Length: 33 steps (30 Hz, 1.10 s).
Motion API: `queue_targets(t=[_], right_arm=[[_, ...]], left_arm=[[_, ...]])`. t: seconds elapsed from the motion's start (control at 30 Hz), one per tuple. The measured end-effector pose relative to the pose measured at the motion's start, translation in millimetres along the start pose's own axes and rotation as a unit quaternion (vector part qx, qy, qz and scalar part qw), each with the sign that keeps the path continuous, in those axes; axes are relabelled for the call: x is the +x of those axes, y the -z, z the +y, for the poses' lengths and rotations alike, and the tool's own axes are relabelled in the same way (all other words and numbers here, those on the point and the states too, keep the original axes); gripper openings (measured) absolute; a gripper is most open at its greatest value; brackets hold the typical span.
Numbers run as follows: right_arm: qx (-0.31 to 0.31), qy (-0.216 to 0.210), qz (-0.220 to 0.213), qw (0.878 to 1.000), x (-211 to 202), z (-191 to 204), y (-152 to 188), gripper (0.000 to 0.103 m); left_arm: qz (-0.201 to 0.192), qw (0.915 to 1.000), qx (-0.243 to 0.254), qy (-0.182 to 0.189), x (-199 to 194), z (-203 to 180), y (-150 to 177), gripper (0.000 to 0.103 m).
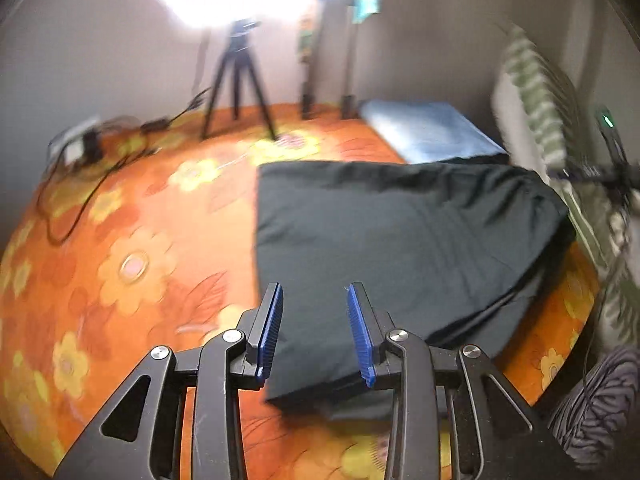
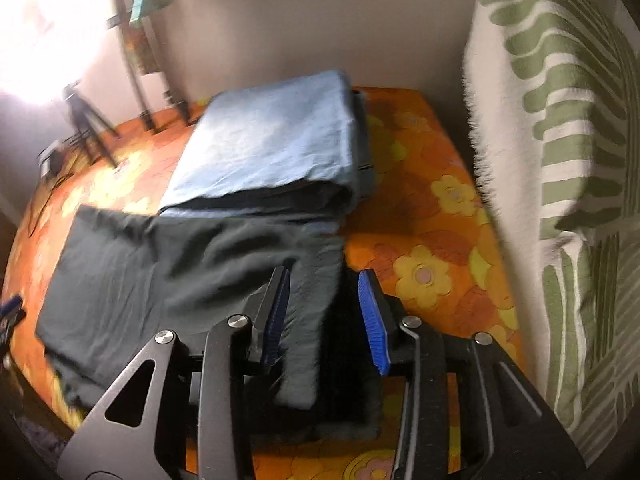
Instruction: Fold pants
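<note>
Pants [image 1: 400,240], dark and folded flat on an orange floral bedspread [image 1: 140,240], far edge touching blue cloth [image 1: 428,132]. Left gripper [image 1: 316,332] and right gripper [image 2: 324,312] spread, grasping nothing. Bare bedspread lies left.

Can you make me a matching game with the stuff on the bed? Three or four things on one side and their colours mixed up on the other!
Things:
1. pants
2. folded cloth
3. bedspread
4. hanging blanket

Colours:
A. white with green stripes
B. orange with yellow flowers
C. dark, nearly black
D. light blue

Pairs: 1-C, 2-D, 3-B, 4-A
</note>
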State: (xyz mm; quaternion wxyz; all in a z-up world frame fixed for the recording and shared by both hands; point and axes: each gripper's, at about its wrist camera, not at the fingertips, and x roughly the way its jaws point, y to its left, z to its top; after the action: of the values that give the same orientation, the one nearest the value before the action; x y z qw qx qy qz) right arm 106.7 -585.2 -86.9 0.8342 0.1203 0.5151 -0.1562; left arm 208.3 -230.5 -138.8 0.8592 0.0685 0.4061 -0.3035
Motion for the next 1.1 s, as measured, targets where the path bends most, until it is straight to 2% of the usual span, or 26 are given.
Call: queue_targets(t=[0.03, 0.07, 0.1, 0.17, 0.3, 0.47, 0.6, 0.73, 0.87, 1.1], right_arm=[[-0.006, -0.016, 0.001, 1.0, -3.5, 5.8, 4.9, 0.038], [-0.01, -0.025, 0.002, 1.0, -5.4, 10.4, 8.4, 0.038], [-0.016, -0.03, 0.007, 0.999, -6.7, 15.2, 12.9, 0.038], [-0.023, -0.037, 0.017, 0.999, -3.8, 22.6, 20.9, 0.038], [-0.019, -0.025, 0.045, 0.998, 13.1, 22.2, 36.6, 0.038], [-0.009, -0.005, 0.066, 0.998, 29.5, 12.6, 47.5, 0.038], [-0.003, -0.006, 0.06, 0.998, 15.3, 20.6, 40.4, 0.038], [-0.016, -0.043, 0.039, 0.998, -9.7, 54.6, 26.4, 0.039], [-0.04, -0.088, 0.028, 0.995, -22.2, 105.6, 19.3, 0.045], [-0.07, -0.16, 0.059, 0.983, -12.6, 213.7, 7.4, 0.047]], left_arm=[[0.001, 1.0, -0.006, -0.006, -0.1, 7.2, 3.0, 0.036], [0.002, 0.9999, -0.011, -0.008, 0.7, 13.8, 5.4, 0.047], [0.006, 0.9998, -0.02, -0.007, 2.4, 20.3, 8.9, 0.051], [0.019, 0.999, -0.04, 0.002, 8.1, 30.2, 13.2, 0.051], [0.043, 0.996, -0.076, 0.02, 21.4, 44.4, 25.4, 0.051], [0.052, 0.9949, -0.08, 0.031, 27.7, 44.0, 31.5, 0.051], [0.05, 0.9943, -0.088, 0.035, 29.4, 43.9, 33.0, 0.051], [0.053, 0.9924, -0.1, 0.049, 31.9, 47.0, 35.1, 0.051], [0.056, 0.9903, -0.112, 0.06, 34.0, 48.9, 35.4, 0.051], [0.059, 0.989, -0.119, 0.065, 39.6, 49.6, 38.3, 0.051]])
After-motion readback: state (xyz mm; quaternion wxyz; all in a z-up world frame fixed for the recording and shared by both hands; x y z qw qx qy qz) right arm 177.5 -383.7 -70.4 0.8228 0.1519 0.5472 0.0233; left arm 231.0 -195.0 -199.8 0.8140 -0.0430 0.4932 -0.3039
